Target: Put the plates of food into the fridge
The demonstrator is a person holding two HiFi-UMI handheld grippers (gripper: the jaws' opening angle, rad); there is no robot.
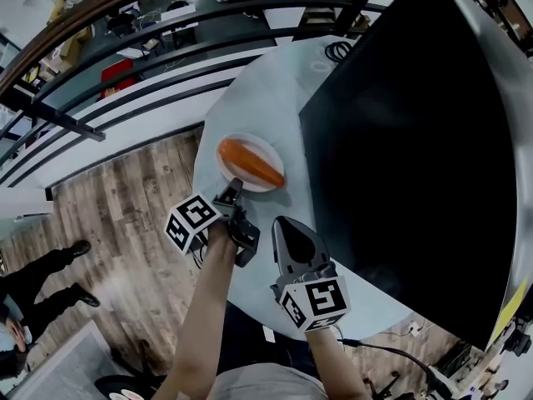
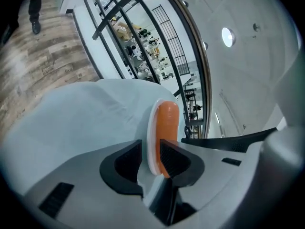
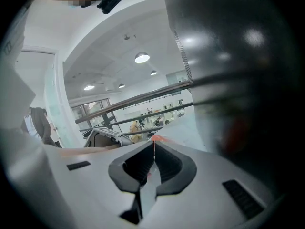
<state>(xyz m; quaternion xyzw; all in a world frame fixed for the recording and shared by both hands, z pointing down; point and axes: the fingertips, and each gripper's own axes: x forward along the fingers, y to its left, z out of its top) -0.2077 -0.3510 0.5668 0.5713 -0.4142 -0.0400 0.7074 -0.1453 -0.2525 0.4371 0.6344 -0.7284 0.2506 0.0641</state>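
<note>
A white plate [image 1: 265, 150] with a long orange piece of food [image 1: 250, 162] lies on the pale round table [image 1: 266, 90], left of the black fridge [image 1: 416, 140]. My left gripper [image 1: 236, 192] is rolled on its side at the plate's near edge. In the left gripper view the plate's rim [image 2: 151, 128] and the food [image 2: 167, 123] stand edge-on between the jaws. One pad lies against them and a thin gap shows at the other, so the left gripper [image 2: 151, 149] is open. My right gripper [image 1: 283, 227] hovers beside the fridge [image 3: 238, 80]. The right gripper [image 3: 154, 147] is shut on nothing.
A coiled cable [image 1: 337, 51] lies at the table's far side. A dark railing [image 1: 166, 65] runs behind the table over a lower floor. Wood flooring [image 1: 125, 223] is at the left, where a person's legs [image 1: 42, 282] stand.
</note>
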